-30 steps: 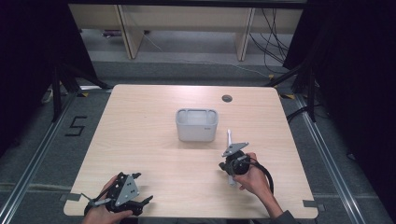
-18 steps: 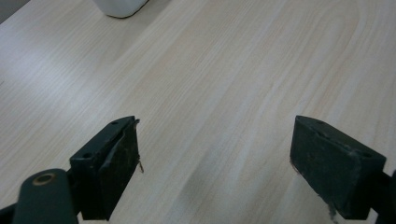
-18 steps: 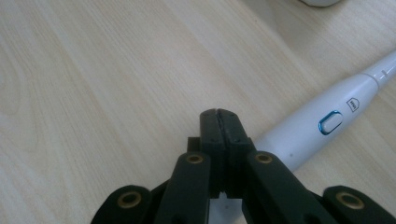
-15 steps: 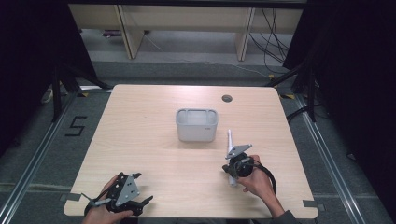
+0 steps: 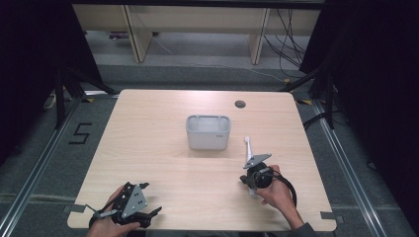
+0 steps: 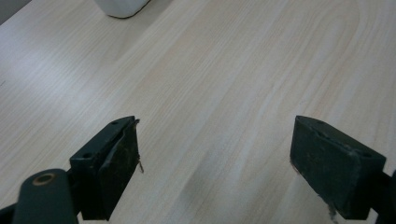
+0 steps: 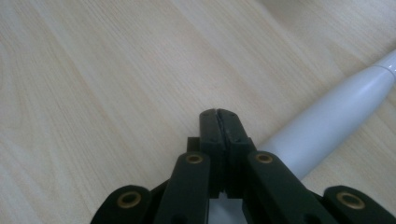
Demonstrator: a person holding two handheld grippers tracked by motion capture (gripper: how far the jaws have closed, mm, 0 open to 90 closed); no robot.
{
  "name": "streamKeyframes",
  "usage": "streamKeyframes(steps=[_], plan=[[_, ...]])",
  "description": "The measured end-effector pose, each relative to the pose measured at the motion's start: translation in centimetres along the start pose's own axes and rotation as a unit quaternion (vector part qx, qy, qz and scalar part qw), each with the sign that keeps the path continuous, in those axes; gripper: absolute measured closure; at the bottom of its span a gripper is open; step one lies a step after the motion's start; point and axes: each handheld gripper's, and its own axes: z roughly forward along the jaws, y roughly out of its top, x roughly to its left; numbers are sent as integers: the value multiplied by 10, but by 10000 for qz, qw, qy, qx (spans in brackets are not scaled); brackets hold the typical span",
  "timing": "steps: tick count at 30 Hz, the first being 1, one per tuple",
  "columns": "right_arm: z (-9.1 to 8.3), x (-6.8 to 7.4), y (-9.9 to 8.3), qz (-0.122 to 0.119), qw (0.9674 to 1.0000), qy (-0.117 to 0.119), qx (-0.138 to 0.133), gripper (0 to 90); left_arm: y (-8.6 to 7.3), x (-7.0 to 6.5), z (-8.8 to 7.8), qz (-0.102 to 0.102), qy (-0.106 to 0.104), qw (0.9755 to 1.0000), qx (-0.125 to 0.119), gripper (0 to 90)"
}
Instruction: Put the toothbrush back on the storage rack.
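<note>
A white bin (image 5: 208, 132) stands mid-table (image 5: 148, 148), near a grommet hole (image 5: 240, 104).

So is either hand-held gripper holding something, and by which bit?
The left hand-held gripper is open with nothing in it. The right hand-held gripper has its tips shut on each other; the white stick runs beside them, apparently not gripped.

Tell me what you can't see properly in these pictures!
- White bin: its floor is hidden by its own walls in the high view; the top edge cuts it off in the left gripper view.
- White toothbrush-like stick: its lower end is hidden behind the shut right tongs.
- Left tongs: too small in the high view.
</note>
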Motion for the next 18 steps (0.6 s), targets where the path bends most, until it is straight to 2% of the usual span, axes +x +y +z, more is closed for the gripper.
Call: streamKeyframes(steps=[4,6,9,10,11,13,14,18], plan=[[-2,-3,-3,-23,10000,54,26,897,0,0,0,-14,1,10000,-31,151],[-1,-4,-3,8,10000,-21,49,897,0,0,0,-34,9,10000,-50,151],[-4,-6,-6,6,10000,6,49,897,0,0,0,-27,5,10000,-49,151],[-3,-5,-6,132,9999,-34,55,897,0,-1,0,-30,-6,10000,-38,151],[-5,-7,-7,4,10000,49,54,897,0,-1,0,-29,-4,10000,-37,151],[-5,-8,-9,105,9999,-55,86,896,0,0,0,-17,6,10000,-15,151],[-5,-9,-9,60,9999,-49,69,895,0,0,0,-30,6,10000,-55,151],[-8,-13,-13,164,9998,-65,78,894,0,0,0,-35,-3,10000,-43,151]])
